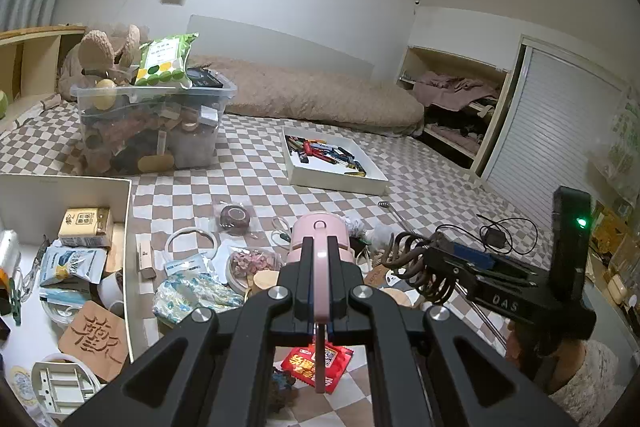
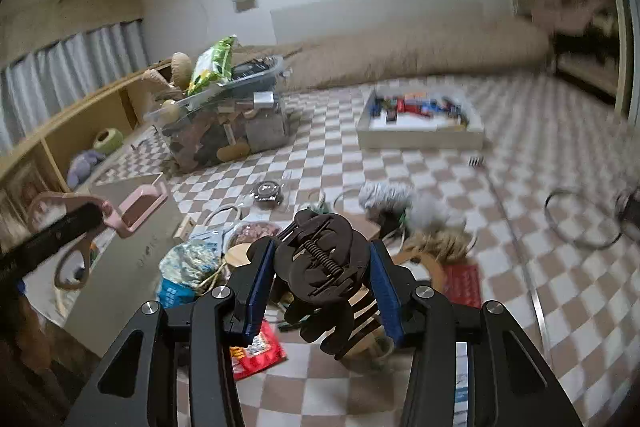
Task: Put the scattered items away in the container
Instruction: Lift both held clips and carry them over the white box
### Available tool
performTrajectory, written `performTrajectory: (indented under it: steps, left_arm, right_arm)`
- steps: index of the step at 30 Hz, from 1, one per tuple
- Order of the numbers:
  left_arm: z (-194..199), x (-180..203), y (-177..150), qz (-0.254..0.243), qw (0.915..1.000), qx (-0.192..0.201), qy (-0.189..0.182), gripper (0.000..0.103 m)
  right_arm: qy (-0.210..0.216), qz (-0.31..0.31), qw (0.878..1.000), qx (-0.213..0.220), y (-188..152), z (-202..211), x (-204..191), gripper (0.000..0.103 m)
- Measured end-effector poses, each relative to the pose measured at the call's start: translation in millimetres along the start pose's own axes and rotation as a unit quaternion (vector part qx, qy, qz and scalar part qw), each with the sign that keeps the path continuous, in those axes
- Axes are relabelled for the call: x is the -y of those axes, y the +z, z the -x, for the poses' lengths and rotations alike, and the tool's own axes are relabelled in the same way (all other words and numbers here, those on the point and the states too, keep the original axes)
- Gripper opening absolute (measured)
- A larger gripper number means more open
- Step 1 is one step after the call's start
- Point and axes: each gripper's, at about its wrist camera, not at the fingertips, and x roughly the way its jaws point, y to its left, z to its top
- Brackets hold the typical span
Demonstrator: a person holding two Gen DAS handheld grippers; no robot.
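Note:
My left gripper (image 1: 320,267) is shut on the handle of a pink dustpan-like scoop (image 1: 320,239), held above the scattered pile; it also shows in the right wrist view (image 2: 138,209) over the box. My right gripper (image 2: 320,267) is shut on a dark brown hair claw clip (image 2: 320,271), also seen in the left wrist view (image 1: 416,267). The white cardboard box (image 1: 127,227) at the left holds several items. Loose items lie on the checkered bedspread: a red snack packet (image 1: 312,367), a floral pouch (image 1: 192,295), a bowl of pink bits (image 1: 252,265).
A clear plastic bin (image 1: 152,123) full of things stands at the back left. A flat white tray (image 1: 332,163) with small packets lies mid-bed. A rolled brown blanket (image 1: 312,95) lies along the wall. A black cable (image 1: 504,235) lies at the right.

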Motion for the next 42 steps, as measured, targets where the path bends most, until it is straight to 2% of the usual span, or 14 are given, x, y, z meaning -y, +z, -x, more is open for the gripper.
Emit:
performTrajectory:
  steps: [3, 7, 10, 12, 28, 35, 42]
  left_arm:
    - [4.3, -0.9, 0.8, -0.002, 1.0, 0.006, 0.001, 0.004]
    - [11.6, -3.3, 3.4, 0.001, 0.9999, 0.017, 0.001, 0.004]
    - [17.3, -4.3, 6.0, -0.002, 0.9997, 0.026, 0.004, 0.004]
    - [19.0, -5.7, 7.2, -0.001, 0.9996, 0.03, 0.004, 0.004]
    - [43.0, -21.9, 18.5, -0.002, 0.9973, 0.069, 0.023, 0.004]
    - [56.3, -40.4, 24.3, 0.009, 0.9946, 0.088, 0.053, 0.004]
    - [76.7, -56.2, 30.7, 0.019, 0.9902, 0.117, 0.074, 0.004]
  right_arm:
    - [-0.019, 0.061, 0.997, 0.043, -1.5, 16.5, -19.4, 0.048]
    - [-0.043, 0.129, 0.985, 0.109, -0.1, 42.3, -43.9, 0.048]
    - [-0.05, 0.15, 0.975, 0.156, 5.9, 60.8, -54.0, 0.048]
    - [-0.056, 0.16, 0.97, 0.172, 9.0, 66.5, -57.7, 0.048]
    - [-0.08, 0.199, 0.956, 0.198, 19.2, 76.6, -79.3, 0.048]
    - [-0.061, 0.204, 0.956, 0.204, 31.5, 78.3, -98.0, 0.048]
    - [-0.001, 0.168, 0.965, 0.2, 57.0, 80.3, -114.9, 0.048]
